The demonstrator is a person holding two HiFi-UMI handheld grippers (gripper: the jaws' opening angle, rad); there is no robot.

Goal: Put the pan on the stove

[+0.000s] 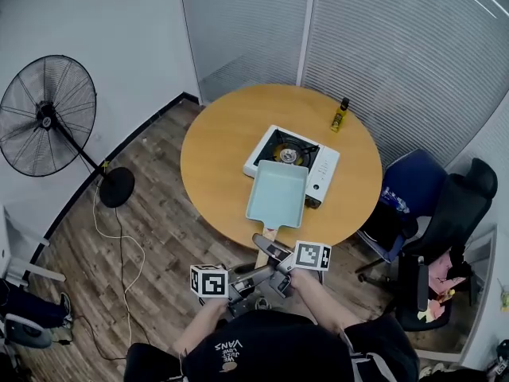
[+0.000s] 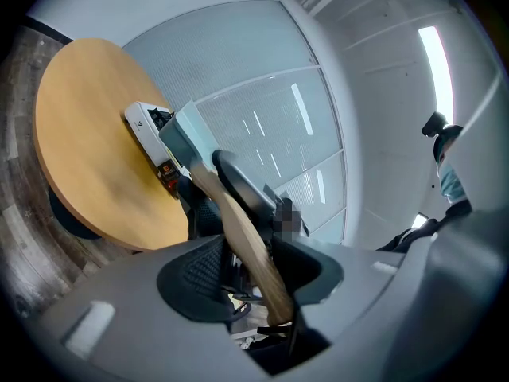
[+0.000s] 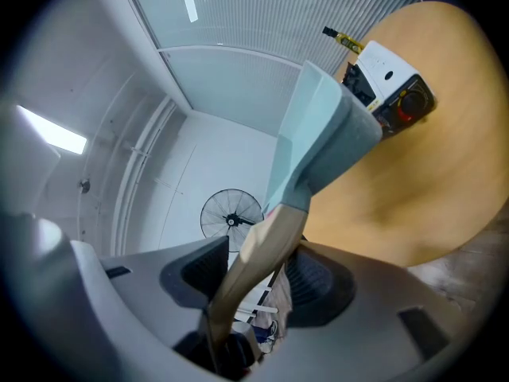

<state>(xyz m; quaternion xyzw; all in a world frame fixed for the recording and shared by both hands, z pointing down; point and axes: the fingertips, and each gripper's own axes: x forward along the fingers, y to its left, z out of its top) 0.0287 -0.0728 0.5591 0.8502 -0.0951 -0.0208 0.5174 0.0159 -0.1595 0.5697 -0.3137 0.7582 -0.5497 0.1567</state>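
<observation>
Left gripper view: left gripper [image 2: 256,283] jaws are clamped on the wooden handle [image 2: 238,221], a pad on each side. Right gripper view: right gripper [image 3: 256,275] jaws are closed on the same handle, further up toward the pan [image 3: 318,130]. The pale teal rectangular pan sticks out ahead of both sets of jaws, above the table [image 3: 433,173] edge. Head view: the pan's far end overlaps the near side of the stove [image 1: 306,153], and the grippers meet the handle from opposite sides. A fan [image 3: 231,213] shows beyond the right jaws, and a yellow bottle [image 3: 343,40] sits past the stove.
</observation>
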